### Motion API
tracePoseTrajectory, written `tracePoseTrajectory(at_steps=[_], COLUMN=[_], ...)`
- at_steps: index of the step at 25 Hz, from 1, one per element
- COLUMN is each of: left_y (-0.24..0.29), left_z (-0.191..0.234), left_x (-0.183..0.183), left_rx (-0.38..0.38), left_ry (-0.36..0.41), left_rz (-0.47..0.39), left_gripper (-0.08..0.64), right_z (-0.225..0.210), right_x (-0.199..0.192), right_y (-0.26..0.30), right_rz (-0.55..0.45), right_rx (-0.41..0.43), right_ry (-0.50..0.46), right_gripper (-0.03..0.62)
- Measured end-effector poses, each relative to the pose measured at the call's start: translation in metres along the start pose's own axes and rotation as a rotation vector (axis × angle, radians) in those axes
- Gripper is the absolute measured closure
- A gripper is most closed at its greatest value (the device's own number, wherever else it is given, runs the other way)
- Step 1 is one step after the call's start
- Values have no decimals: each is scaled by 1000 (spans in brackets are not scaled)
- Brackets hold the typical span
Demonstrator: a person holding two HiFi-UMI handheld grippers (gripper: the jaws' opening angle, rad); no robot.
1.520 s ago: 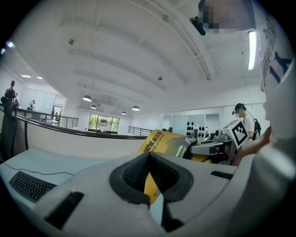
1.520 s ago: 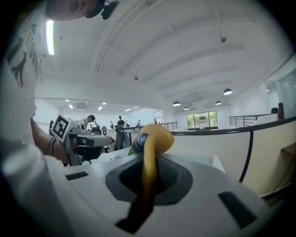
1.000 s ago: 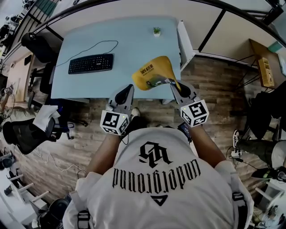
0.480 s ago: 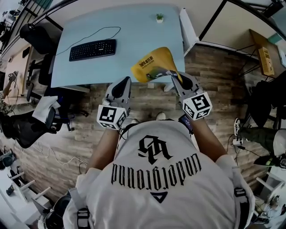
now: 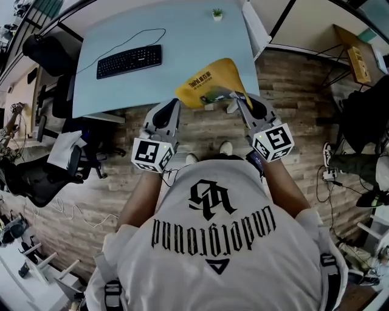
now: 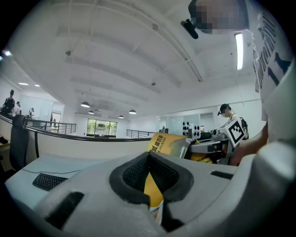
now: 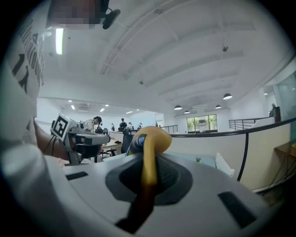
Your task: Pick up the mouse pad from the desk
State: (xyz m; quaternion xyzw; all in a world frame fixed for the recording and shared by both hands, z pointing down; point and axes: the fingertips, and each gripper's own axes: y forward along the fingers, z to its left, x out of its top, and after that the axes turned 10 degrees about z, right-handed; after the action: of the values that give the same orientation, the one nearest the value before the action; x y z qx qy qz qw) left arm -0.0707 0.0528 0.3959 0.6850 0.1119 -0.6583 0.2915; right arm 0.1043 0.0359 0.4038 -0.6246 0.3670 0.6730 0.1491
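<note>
The yellow mouse pad (image 5: 209,85) hangs curled in the air past the front edge of the light blue desk (image 5: 182,36). My right gripper (image 5: 236,97) is shut on its right end; in the right gripper view the pad (image 7: 152,134) stands edge-on between the jaws of that gripper (image 7: 149,155). My left gripper (image 5: 173,104) sits at the pad's left corner. In the left gripper view a yellow strip of the pad (image 6: 164,143) runs down between the nearly closed jaws of that gripper (image 6: 149,156).
A black keyboard (image 5: 129,61) with its cable and a small potted plant (image 5: 217,13) remain on the desk. Black office chairs (image 5: 42,51) stand at the left over wood flooring. A white partition (image 5: 255,30) borders the desk's right side. Other people (image 6: 226,111) are in the distance.
Both grippers and the pad have drawn back from the desk together. The pad, which overlapped the desk's front edge, now hangs mostly over the floor. Neither grip has changed.
</note>
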Motion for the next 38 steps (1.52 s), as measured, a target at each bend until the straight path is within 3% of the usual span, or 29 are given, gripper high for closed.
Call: tracePoseTrajectory(at_steps=[19, 38], left_y=[-77, -112], left_z=[11, 27], left_x=[-19, -42], left_rx=[-78, -113], left_ry=[24, 2], left_rz=[-14, -1], left_gripper=[552, 552], right_z=[97, 139], right_x=[-3, -7], right_y=[-15, -15], right_rz=[-28, -35], right_rx=[-48, -73], right_ry=[-24, -14], right_gripper=[569, 569])
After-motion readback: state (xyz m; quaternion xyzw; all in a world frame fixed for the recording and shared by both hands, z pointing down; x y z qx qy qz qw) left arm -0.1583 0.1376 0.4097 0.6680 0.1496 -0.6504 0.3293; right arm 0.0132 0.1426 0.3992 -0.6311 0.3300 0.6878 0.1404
